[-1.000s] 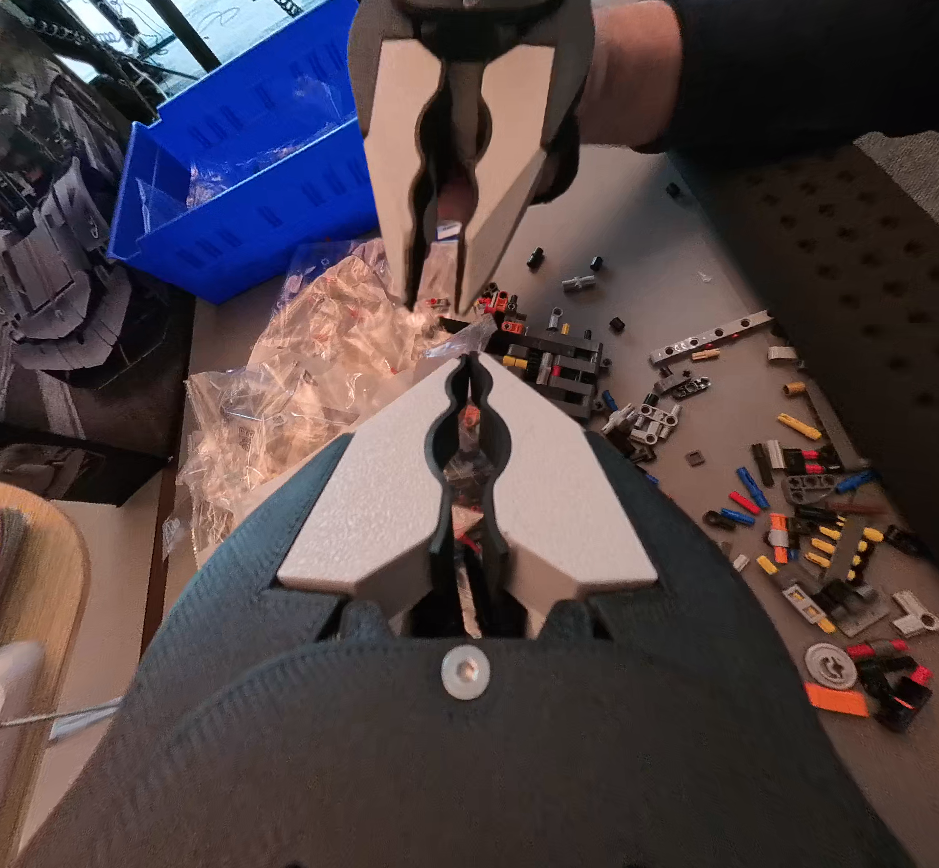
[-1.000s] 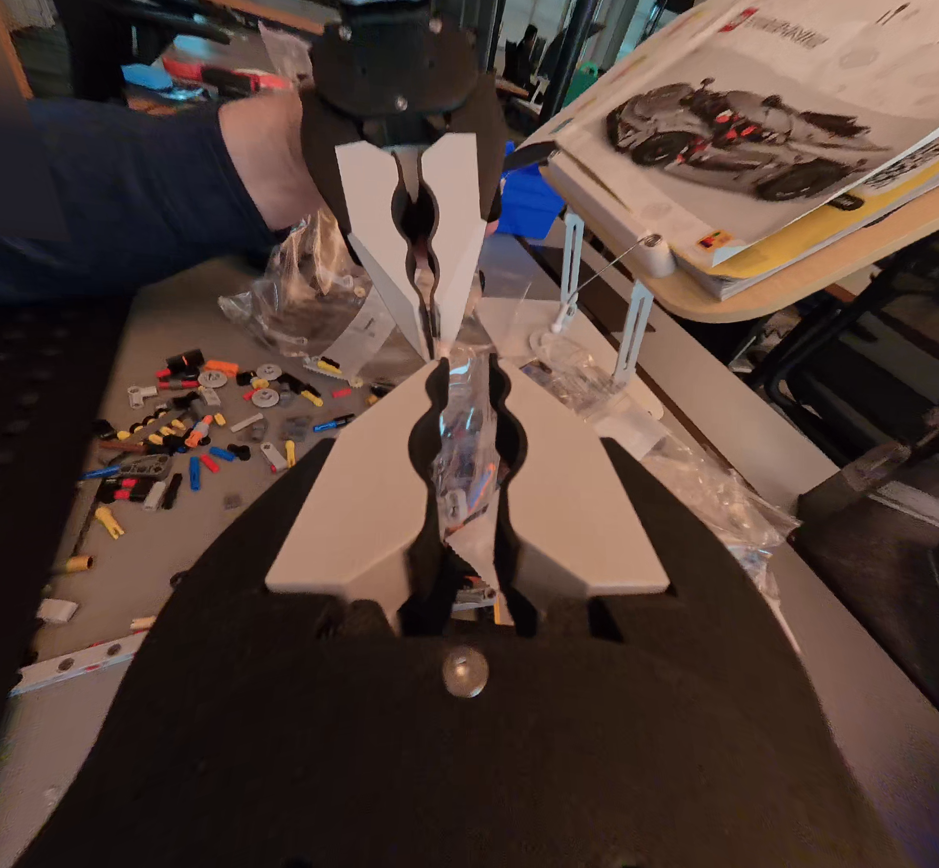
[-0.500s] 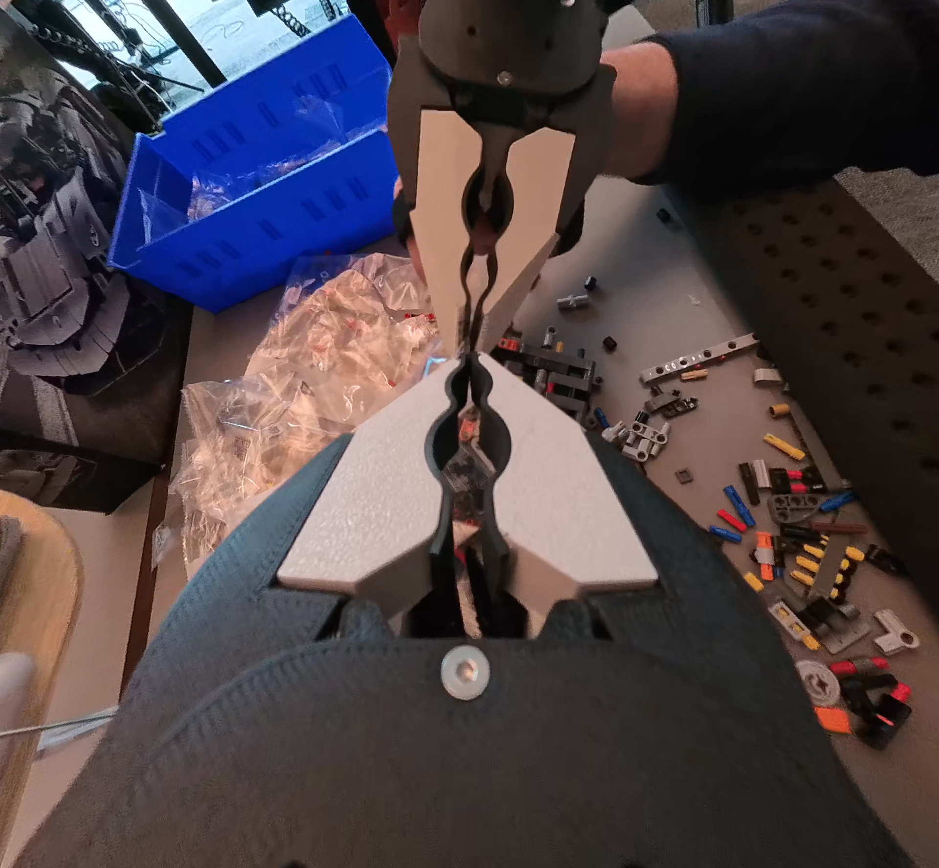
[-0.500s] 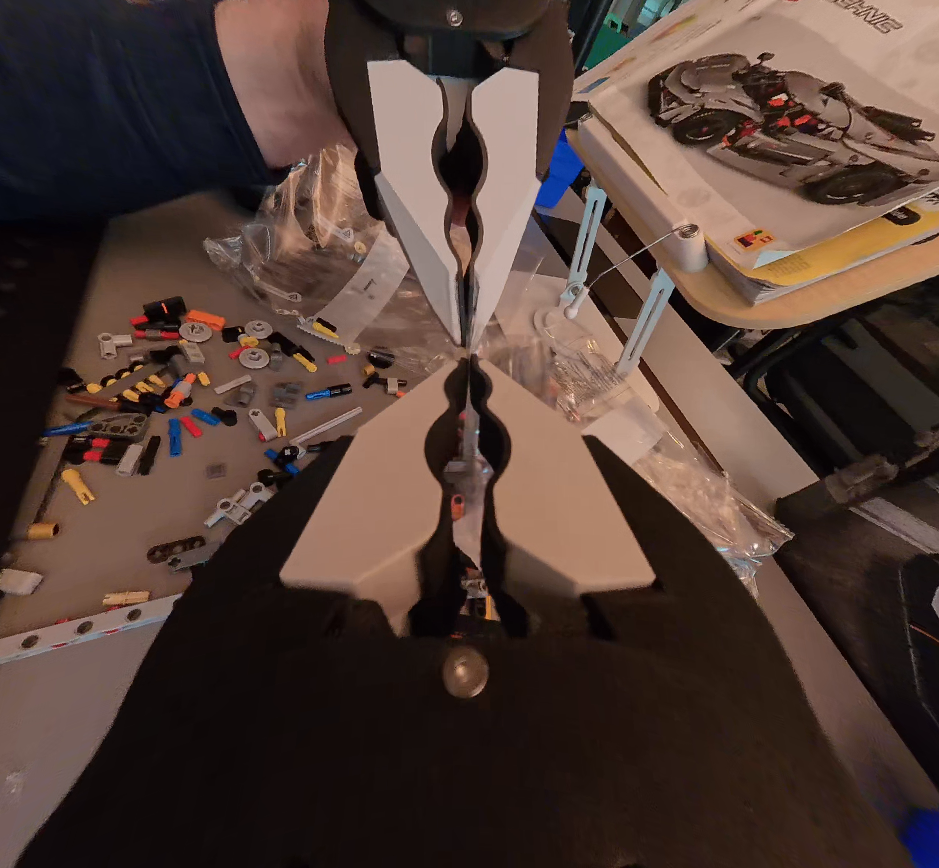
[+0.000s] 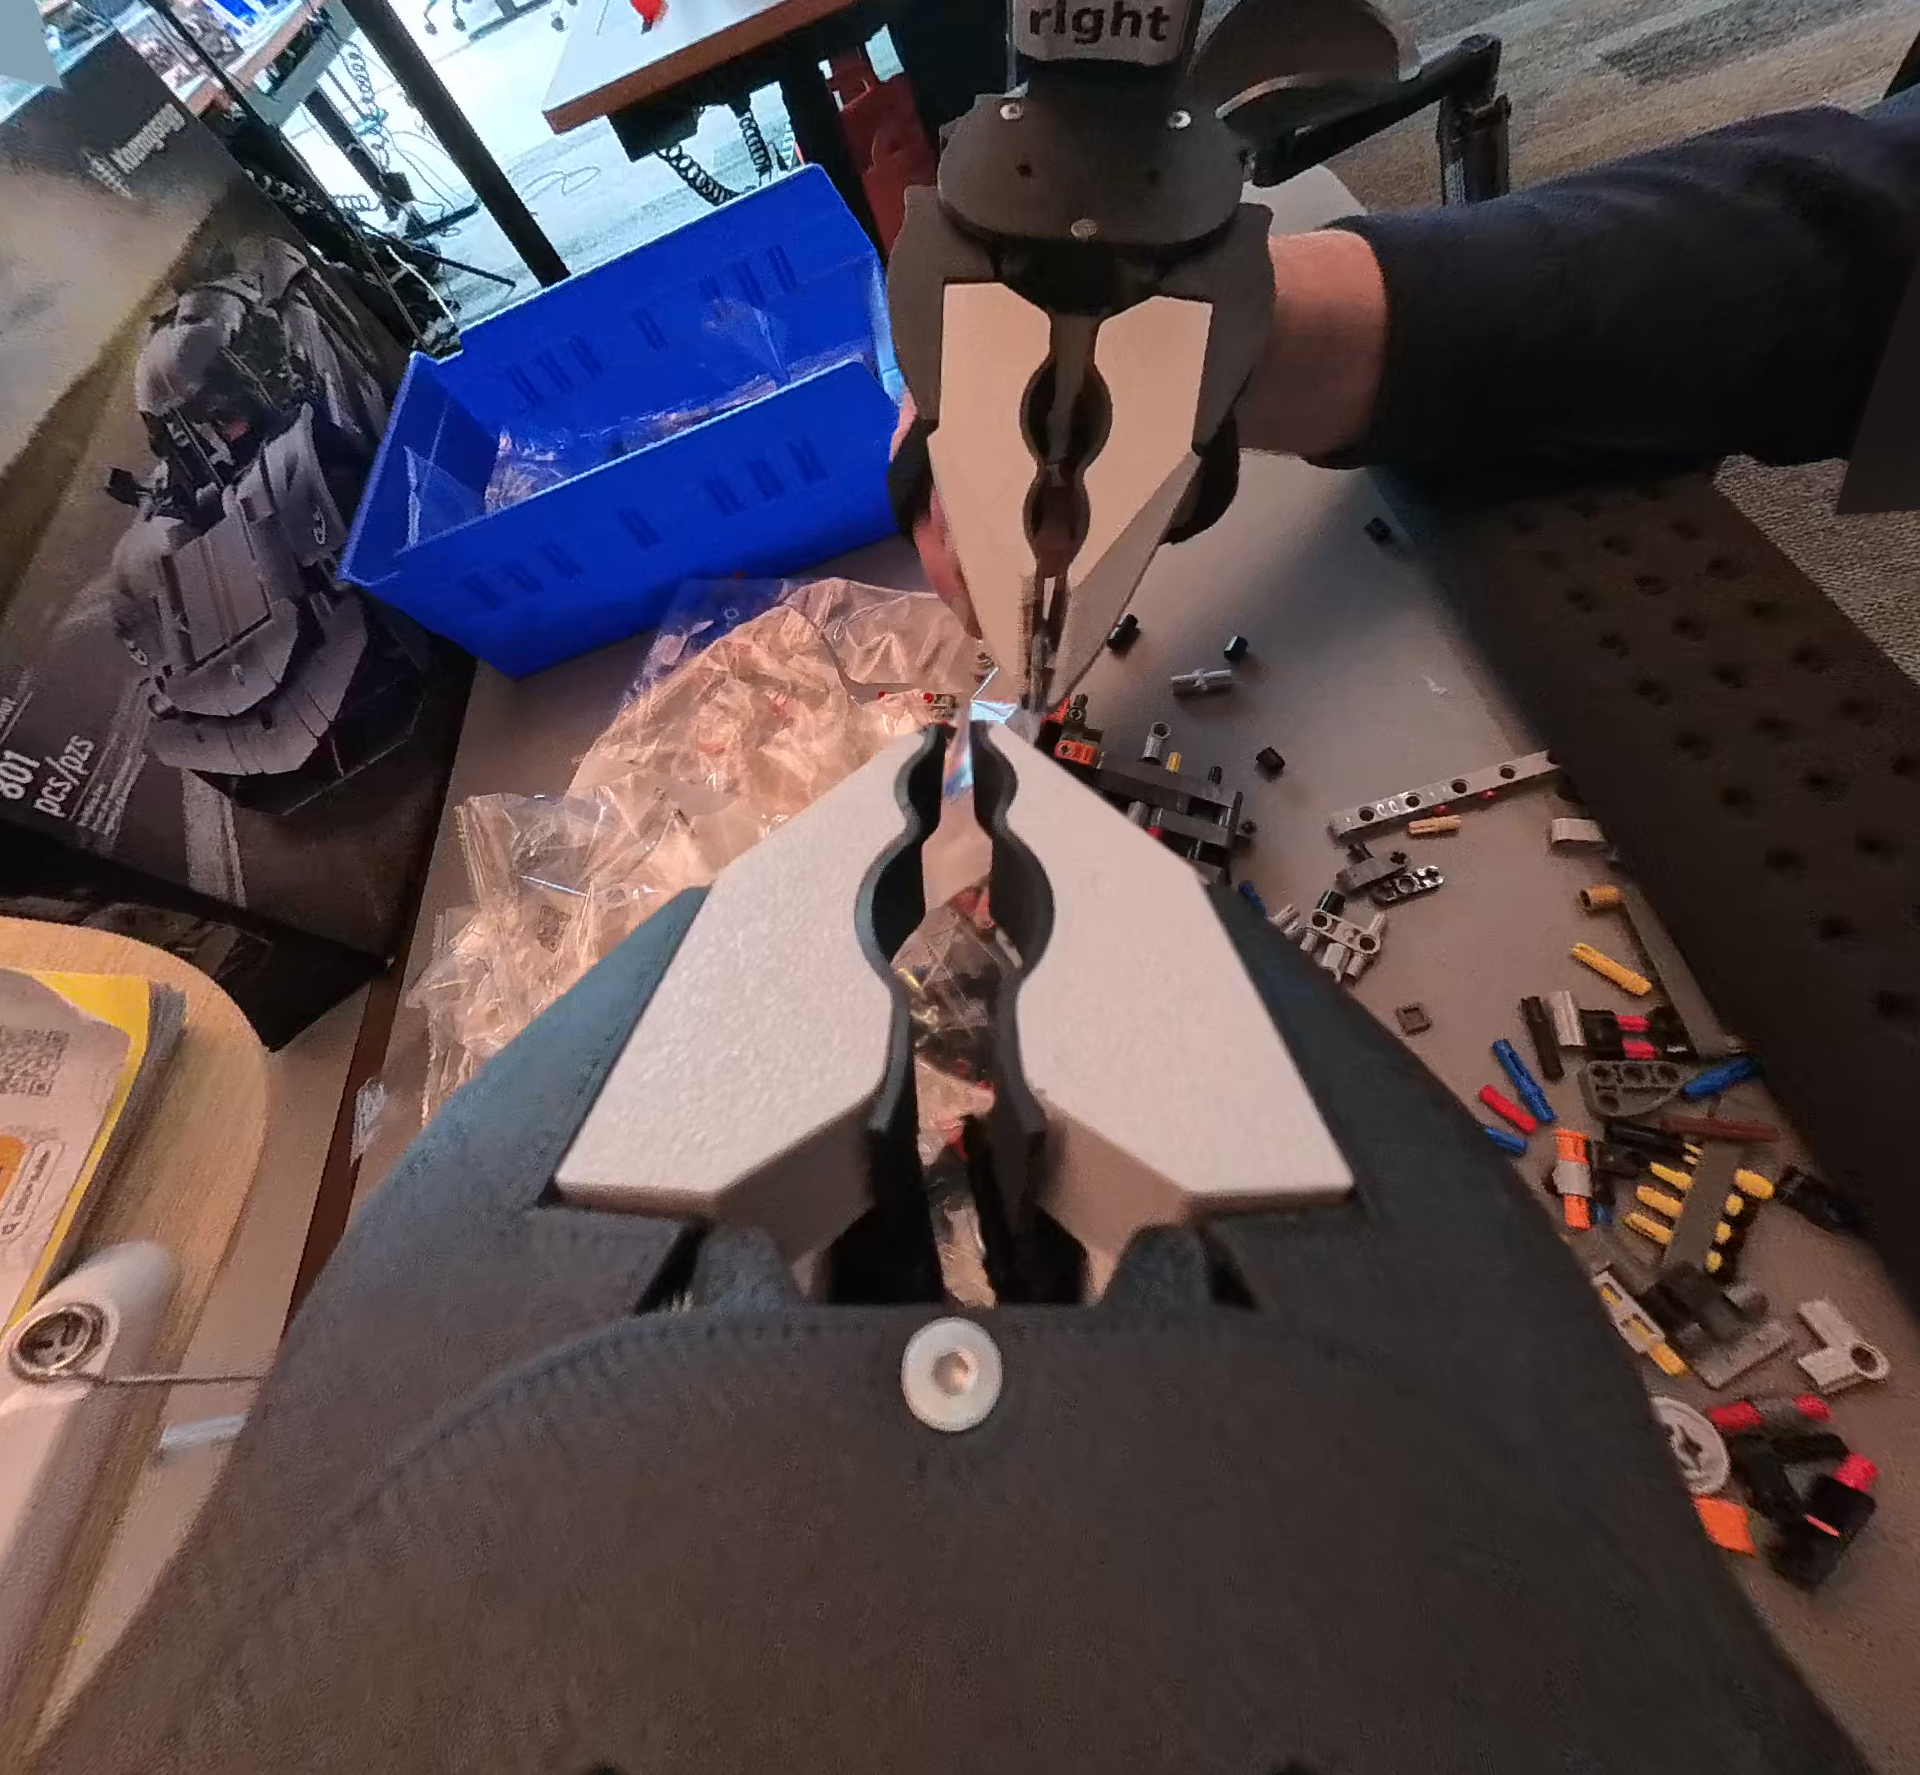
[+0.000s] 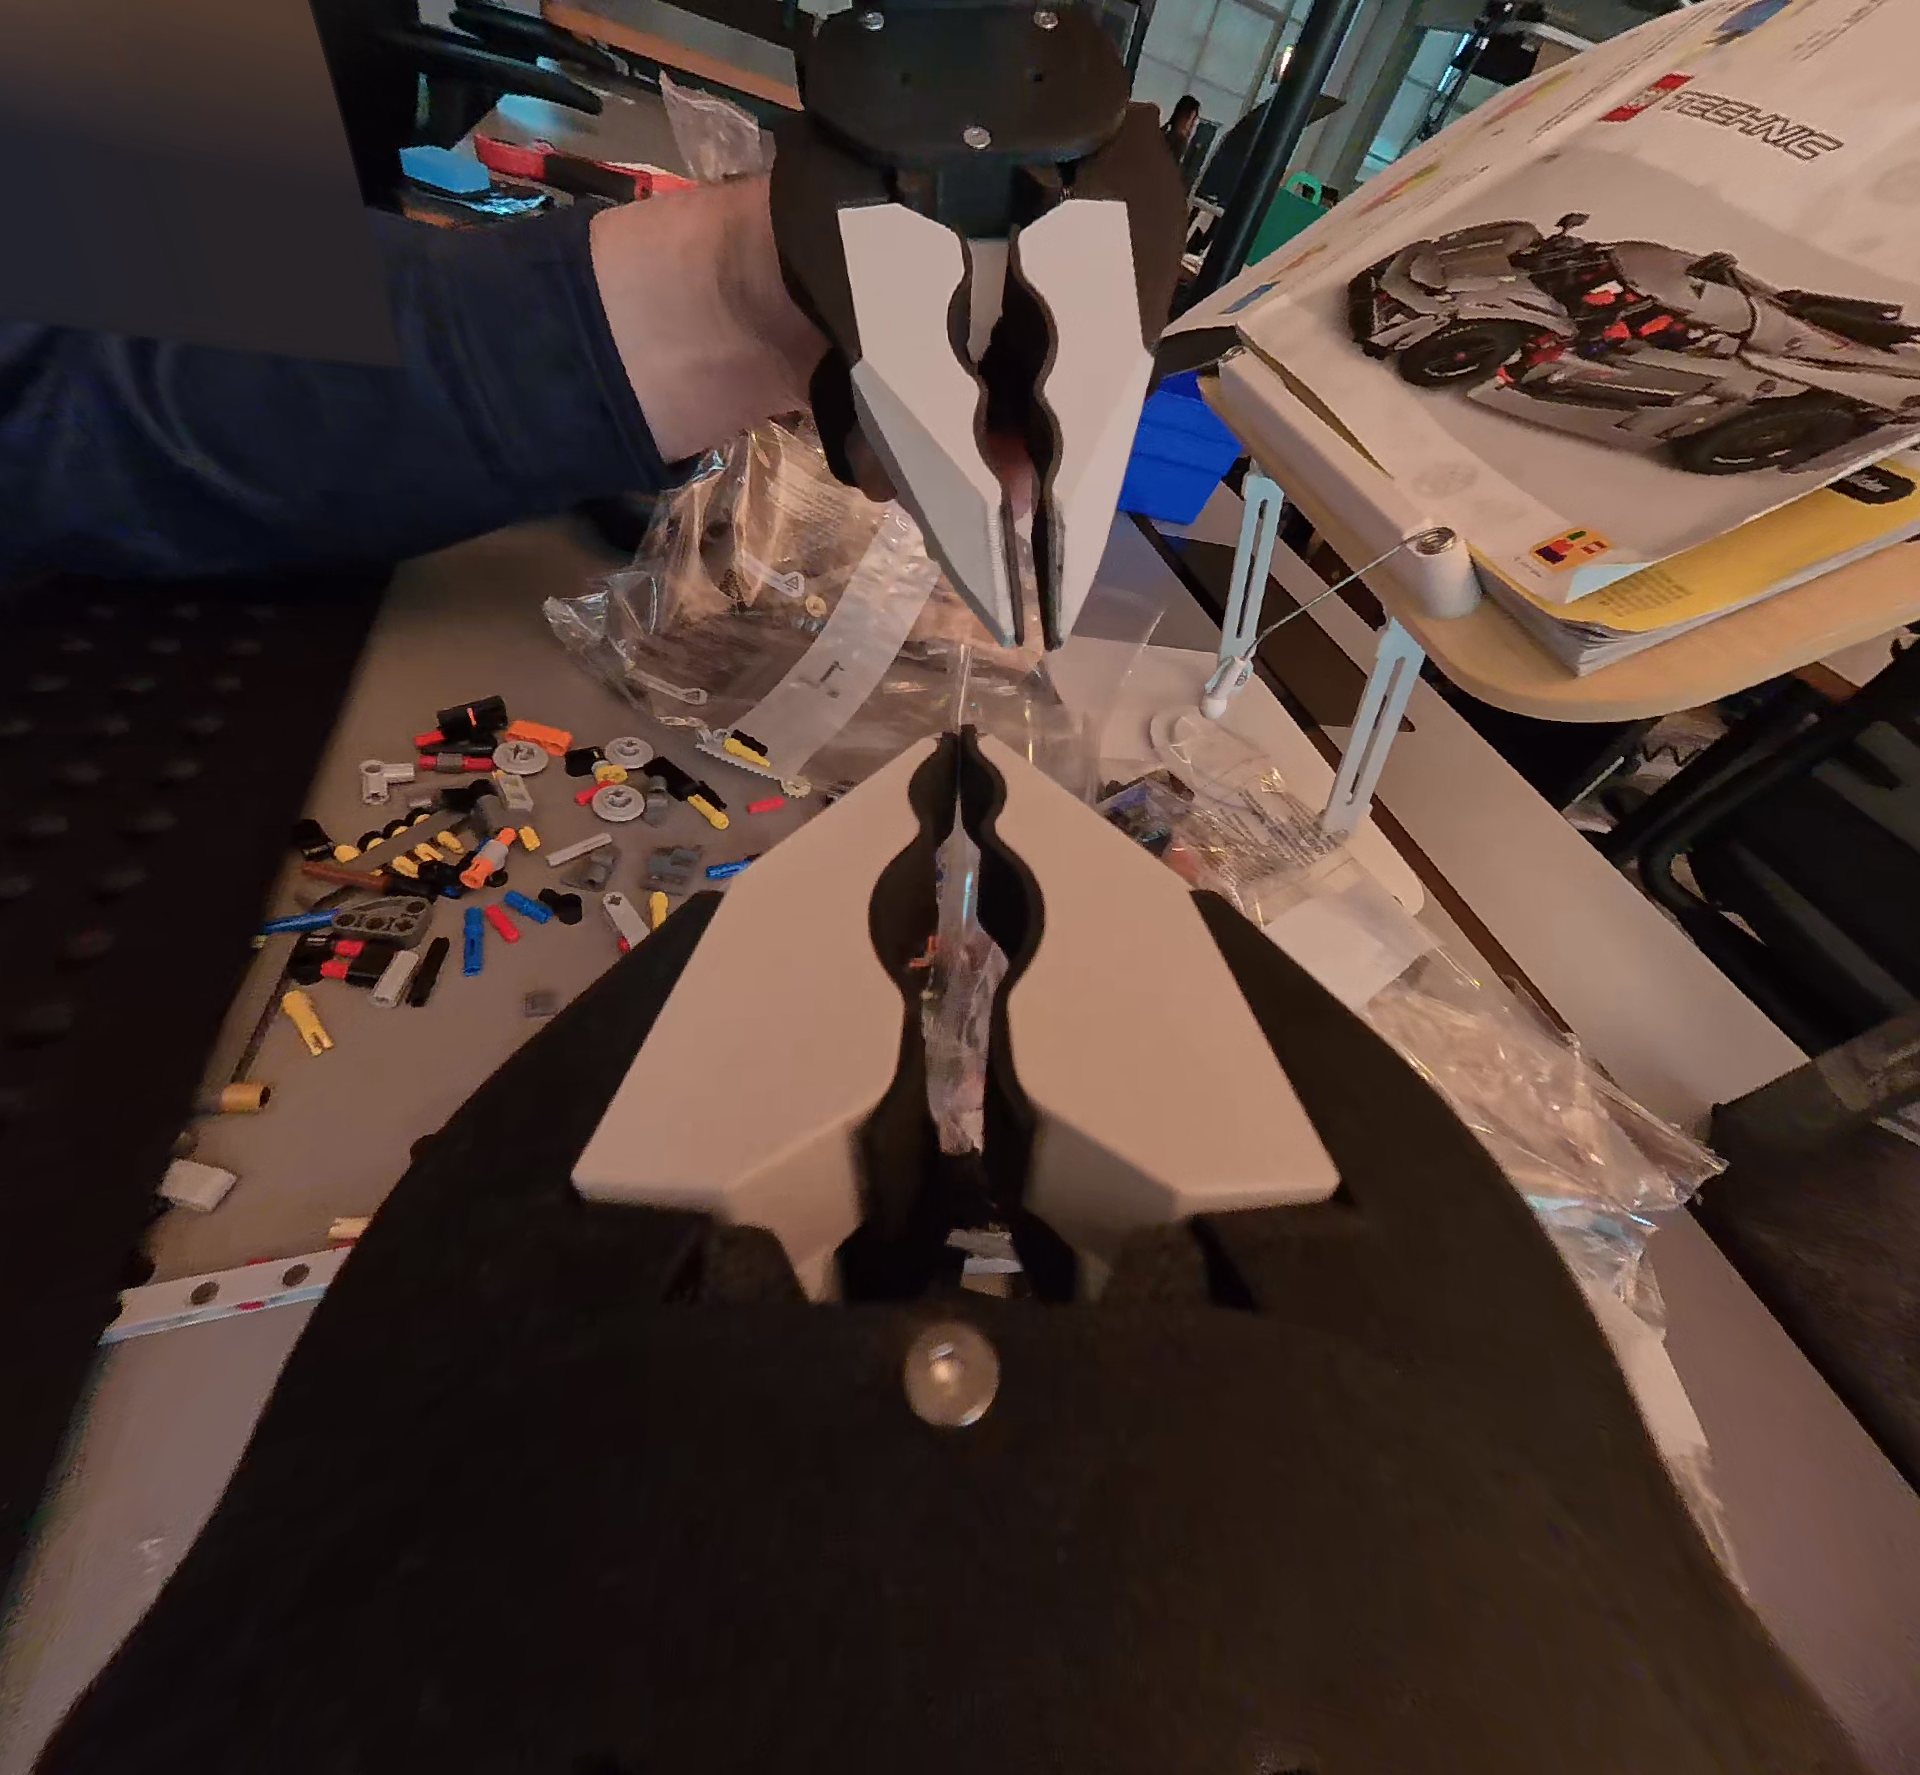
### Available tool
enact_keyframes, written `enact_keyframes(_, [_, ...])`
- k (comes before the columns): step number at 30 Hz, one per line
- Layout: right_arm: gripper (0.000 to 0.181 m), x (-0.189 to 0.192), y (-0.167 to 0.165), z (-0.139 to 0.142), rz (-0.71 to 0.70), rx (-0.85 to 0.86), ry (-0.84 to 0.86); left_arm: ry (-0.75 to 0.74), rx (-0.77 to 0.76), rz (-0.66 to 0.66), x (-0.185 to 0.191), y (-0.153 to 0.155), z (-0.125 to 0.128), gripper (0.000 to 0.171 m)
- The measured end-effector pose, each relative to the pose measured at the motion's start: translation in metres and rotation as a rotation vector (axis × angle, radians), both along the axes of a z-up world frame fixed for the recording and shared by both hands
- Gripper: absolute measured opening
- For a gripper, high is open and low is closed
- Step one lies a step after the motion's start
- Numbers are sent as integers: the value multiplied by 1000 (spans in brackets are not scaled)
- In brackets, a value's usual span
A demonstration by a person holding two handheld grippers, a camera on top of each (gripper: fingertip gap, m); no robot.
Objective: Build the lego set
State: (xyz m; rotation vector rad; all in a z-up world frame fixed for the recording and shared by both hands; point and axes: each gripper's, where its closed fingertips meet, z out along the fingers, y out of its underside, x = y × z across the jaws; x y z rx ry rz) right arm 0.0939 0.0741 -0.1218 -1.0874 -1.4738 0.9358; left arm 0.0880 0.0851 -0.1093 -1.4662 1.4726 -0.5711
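Left gripper [image 5: 964,738] closed on clear parts bag [image 5: 961,852], plastic pinched between its fingers. Right gripper [image 6: 958,738] likewise clamped on same bag, tip to tip with left, both held above counter [image 5: 1340,665]. Bag holds small lego pieces. Loose lego pieces [image 5: 1621,1102] scattered on counter near black perforated mat [image 5: 1714,738]. More clear bags [image 5: 665,821] piled beside blue bin [image 5: 644,499]. Instruction booklet [image 6: 1621,323] on raised wooden stand [image 6: 1662,655]. Set box [image 5: 156,478] beside bin.
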Motion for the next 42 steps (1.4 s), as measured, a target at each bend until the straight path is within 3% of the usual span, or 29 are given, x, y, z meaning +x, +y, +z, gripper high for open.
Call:
enact_keyframes(26, [0, 0, -8, -2, 43, -9, -8, 10, -43, -84, 17, -14, -7, 8])
enact_keyframes(33, [0, 0, -6, -2, 36, -7, -11, 33, -32, -91, 19, -14, -11, 0])
enact_keyframes(39, [11, -1, 7, 1, -61, 35, -2, 30, -9, -17, 15, 0, -8, 0])
enact_keyframes(42, [14, 2, 23, 9, -210, 197, 1, 22, -30, 46, 10, 13, -10, 0])
